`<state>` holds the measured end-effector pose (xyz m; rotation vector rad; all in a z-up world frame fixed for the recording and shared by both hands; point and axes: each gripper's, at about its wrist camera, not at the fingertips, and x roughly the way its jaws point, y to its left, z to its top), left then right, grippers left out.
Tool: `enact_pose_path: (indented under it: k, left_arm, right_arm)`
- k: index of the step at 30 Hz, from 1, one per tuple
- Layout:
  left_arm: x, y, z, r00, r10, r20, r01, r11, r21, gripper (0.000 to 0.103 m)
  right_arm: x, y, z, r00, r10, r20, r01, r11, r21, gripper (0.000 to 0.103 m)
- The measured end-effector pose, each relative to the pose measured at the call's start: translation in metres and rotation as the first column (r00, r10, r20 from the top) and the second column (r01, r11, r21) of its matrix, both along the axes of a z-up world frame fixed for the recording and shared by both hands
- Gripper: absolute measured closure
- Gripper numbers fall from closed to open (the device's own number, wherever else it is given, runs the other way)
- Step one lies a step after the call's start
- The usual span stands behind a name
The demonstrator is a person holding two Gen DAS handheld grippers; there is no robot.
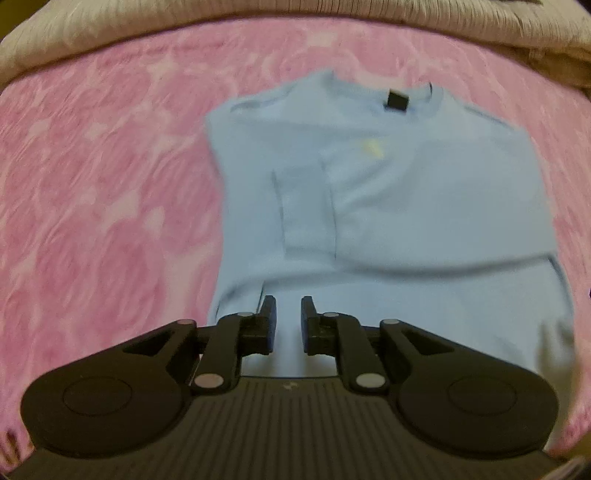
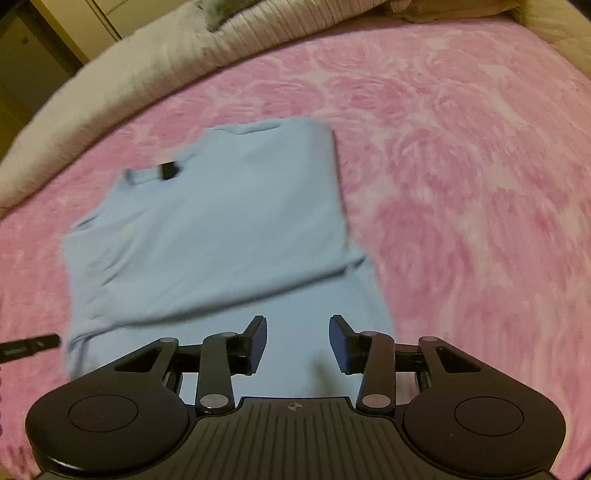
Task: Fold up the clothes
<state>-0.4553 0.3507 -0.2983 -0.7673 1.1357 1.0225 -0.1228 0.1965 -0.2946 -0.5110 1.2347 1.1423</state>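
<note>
A light blue shirt point(image 1: 388, 206) lies partly folded on a pink bedspread point(image 1: 92, 203), collar and black neck label point(image 1: 396, 100) at the far end, sleeves turned in across the body. My left gripper point(image 1: 289, 317) hovers above the shirt's near hem, its jaws a small gap apart with nothing between them. In the right wrist view the same shirt point(image 2: 221, 229) lies below my right gripper point(image 2: 297, 339), which stands open and empty over the near part of the cloth. Both views are blurred by motion.
A beige ribbed blanket point(image 1: 295, 18) is bunched along the far edge of the bed. Pink bedspread point(image 2: 461, 184) spreads wide to the right of the shirt. A dark strap-like thing point(image 2: 29, 347) pokes in at the left edge. Wooden furniture point(image 2: 44, 48) stands beyond the bed.
</note>
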Motion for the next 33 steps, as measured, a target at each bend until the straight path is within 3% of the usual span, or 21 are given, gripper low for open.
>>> enact_pose_path:
  k: [5, 8, 11, 16, 21, 29, 33]
  left_arm:
    - [-0.015, -0.045, 0.048, 1.000, 0.019, 0.004, -0.019, 0.999, -0.040, 0.089]
    - [-0.017, -0.065, 0.082, 1.000, 0.024, -0.002, -0.024, 1.000, 0.017, 0.084]
    - [-0.016, -0.080, 0.113, 1.000, 0.028, -0.010, -0.027, 0.995, 0.091, 0.079]
    - [-0.008, -0.114, 0.151, 0.997, 0.074, 0.008, -0.075, 0.981, 0.182, 0.078]
    - [0.013, -0.163, 0.170, 0.993, 0.115, 0.019, -0.117, 0.967, 0.228, 0.076]
    - [0.051, -0.251, 0.188, 0.986, 0.164, 0.044, -0.170, 0.948, 0.269, 0.073]
    - [0.060, -0.289, 0.190, 0.980, 0.194, 0.039, -0.198, 0.941, 0.276, 0.073]
  right_arm:
    - [-0.046, -0.033, 0.042, 1.000, 0.006, 0.013, -0.006, 1.000, 0.003, 0.061]
    - [-0.064, -0.038, 0.064, 0.999, 0.052, 0.004, -0.052, 0.999, -0.012, 0.061]
    - [-0.078, -0.038, 0.091, 0.991, 0.117, 0.068, -0.117, 0.993, -0.006, 0.061]
    - [-0.078, -0.051, 0.124, 0.986, 0.140, 0.085, -0.145, 0.988, 0.052, 0.059]
    - [-0.064, -0.090, 0.138, 0.976, 0.199, 0.086, -0.206, 0.976, 0.069, 0.034]
    - [-0.015, -0.163, 0.160, 0.966, 0.234, 0.114, -0.247, 0.962, 0.115, 0.031]
    - [-0.009, -0.185, 0.162, 0.955, 0.273, 0.119, -0.287, 0.949, 0.129, 0.031]
